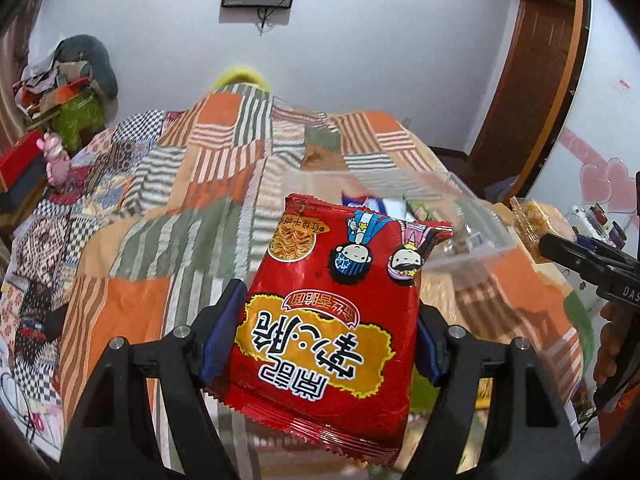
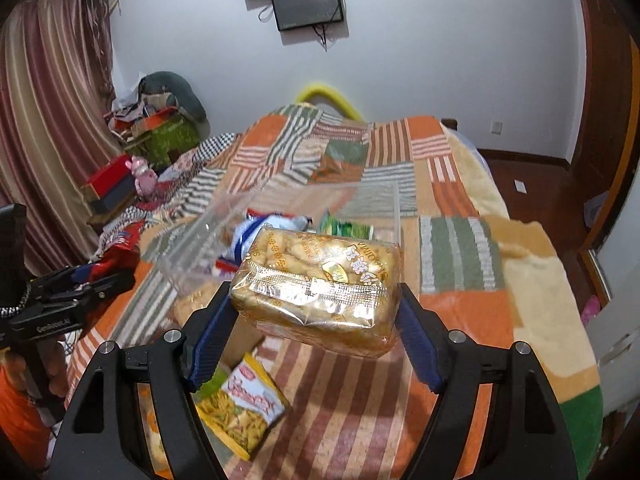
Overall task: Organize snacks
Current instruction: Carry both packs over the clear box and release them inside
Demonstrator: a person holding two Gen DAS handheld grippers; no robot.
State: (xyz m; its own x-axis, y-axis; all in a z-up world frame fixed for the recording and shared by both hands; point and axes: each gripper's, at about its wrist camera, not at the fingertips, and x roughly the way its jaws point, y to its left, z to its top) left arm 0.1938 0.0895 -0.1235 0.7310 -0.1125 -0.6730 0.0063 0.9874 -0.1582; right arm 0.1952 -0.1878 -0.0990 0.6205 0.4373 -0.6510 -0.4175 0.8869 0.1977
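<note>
Only right view shows yellow pack point(image 2: 240, 412), left claw point(image 1: 324, 340) clamps red pack point(image 1: 332, 320), right claw point(image 2: 316, 320) clamps biscuits point(image 2: 320, 284).

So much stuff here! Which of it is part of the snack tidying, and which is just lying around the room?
Part of the job:
- red noodle packet, held by left gripper
- biscuit pack, held by right gripper
- clear bin, with snacks in it
- yellow snack bag on the bedspread

Just lying about:
- pink toy
- red box
- wall screen
- curtain
</note>
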